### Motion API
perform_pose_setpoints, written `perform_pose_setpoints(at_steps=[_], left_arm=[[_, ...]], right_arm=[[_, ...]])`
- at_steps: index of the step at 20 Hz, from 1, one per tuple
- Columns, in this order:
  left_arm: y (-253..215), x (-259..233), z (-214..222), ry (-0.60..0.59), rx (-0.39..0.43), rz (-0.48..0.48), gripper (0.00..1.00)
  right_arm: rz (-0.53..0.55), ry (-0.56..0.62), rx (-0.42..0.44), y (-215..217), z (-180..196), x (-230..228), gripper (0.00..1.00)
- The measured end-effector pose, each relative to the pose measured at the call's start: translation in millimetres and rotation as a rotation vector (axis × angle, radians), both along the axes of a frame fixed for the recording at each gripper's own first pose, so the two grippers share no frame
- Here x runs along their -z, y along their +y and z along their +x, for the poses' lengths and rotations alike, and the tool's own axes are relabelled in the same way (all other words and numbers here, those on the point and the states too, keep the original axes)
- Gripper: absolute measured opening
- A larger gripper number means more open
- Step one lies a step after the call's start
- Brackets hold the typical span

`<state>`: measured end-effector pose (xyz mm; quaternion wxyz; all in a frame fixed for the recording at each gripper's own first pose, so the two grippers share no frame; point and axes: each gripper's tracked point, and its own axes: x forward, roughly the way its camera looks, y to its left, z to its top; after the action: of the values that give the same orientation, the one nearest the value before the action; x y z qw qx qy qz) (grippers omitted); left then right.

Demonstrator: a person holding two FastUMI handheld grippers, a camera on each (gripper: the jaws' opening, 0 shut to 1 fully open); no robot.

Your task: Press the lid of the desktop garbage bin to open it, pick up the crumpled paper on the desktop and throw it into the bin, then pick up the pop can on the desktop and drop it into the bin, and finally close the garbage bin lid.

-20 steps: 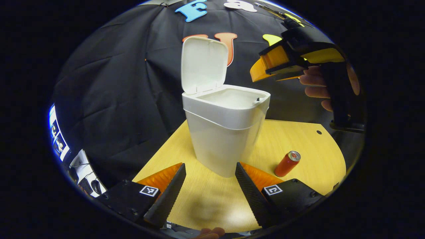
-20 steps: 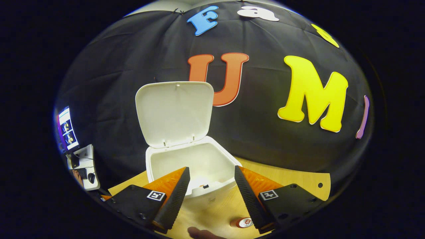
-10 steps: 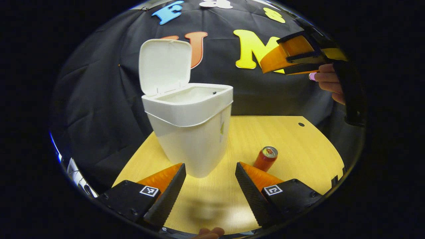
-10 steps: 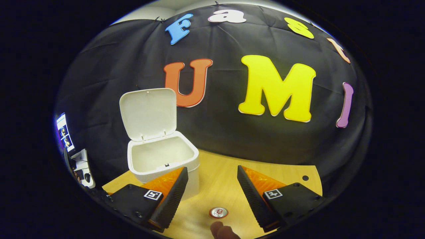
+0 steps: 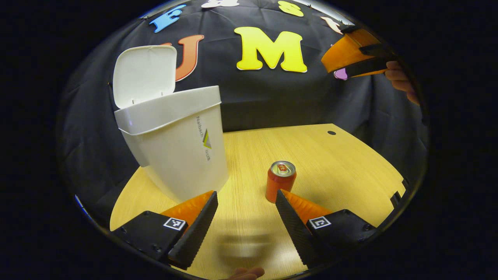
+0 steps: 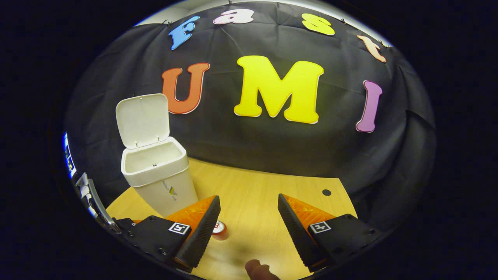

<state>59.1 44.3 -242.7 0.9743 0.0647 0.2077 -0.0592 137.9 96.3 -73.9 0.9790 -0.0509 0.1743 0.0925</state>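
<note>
White plastic desktop garbage bin (image 5: 175, 144) stands upright on the light wooden tabletop (image 5: 342, 163), toward its left rear edge, close to the black cloth wall. Its hinged white lid (image 5: 142, 74) is raised, tilted back toward the wall; in the right gripper view the bin (image 6: 157, 177) shows a pale interior, contents too dim to make out.

Red pop can with a silver top (image 5: 281, 181) stands upright near the middle of the tabletop, well apart from the bin, to the bin's right. In the right gripper view the can (image 6: 220, 229) is partly hidden behind the left finger of those tongs.

Left tongs (image 5: 246, 219) spread wide, pinching nothing, low over the front part of the tabletop; the can sits just beyond the right finger's tip, between the fingers' line and slightly right. A shadow lies on the wood between the fingers.

Right tongs (image 6: 249, 221) also spread, empty, held higher above the tabletop. In the left gripper view they (image 5: 352, 54) hang in the air over the right rear edge, a hand (image 5: 400, 79) gripping the handle.
</note>
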Motion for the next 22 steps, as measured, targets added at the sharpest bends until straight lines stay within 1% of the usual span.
perform_pose_setpoints(at_steps=[3,5,8,10,15,18,21,22], left_arm=[[-23.5,13.1,13.4,-0.007,0.047,-0.035,0.99],[-34.0,18.3,22.0,-0.030,0.078,-0.039,0.99],[-35.6,33.9,35.8,-0.040,0.075,-0.023,0.99],[-42.0,42.3,42.9,-0.046,0.084,-0.044,0.99],[-50.2,63.3,58.9,-0.056,0.085,-0.040,0.98],[-58.2,65.8,69.9,-0.062,0.093,-0.042,0.98],[-62.1,69.7,79.6,-0.054,0.093,-0.025,0.98],[-62.5,72.0,81.5,-0.047,0.088,-0.018,1.00]], right_arm=[[-0.013,0.018,0.030,-22.1,-3.0,7.9,0.95],[-0.019,0.032,0.044,-32.3,-3.5,15.6,0.95],[-0.030,0.068,0.054,-41.0,-2.3,32.5,0.95],[-0.035,0.087,0.047,-39.8,-0.9,42.7,0.95],[-0.051,0.128,0.013,-33.9,4.0,64.4,0.95],[-0.058,0.154,0.005,-33.6,6.4,74.9,0.95],[-0.051,0.177,0.007,-36.3,9.6,81.6,0.95],[-0.047,0.185,0.006,-36.8,9.7,83.2,0.95]])
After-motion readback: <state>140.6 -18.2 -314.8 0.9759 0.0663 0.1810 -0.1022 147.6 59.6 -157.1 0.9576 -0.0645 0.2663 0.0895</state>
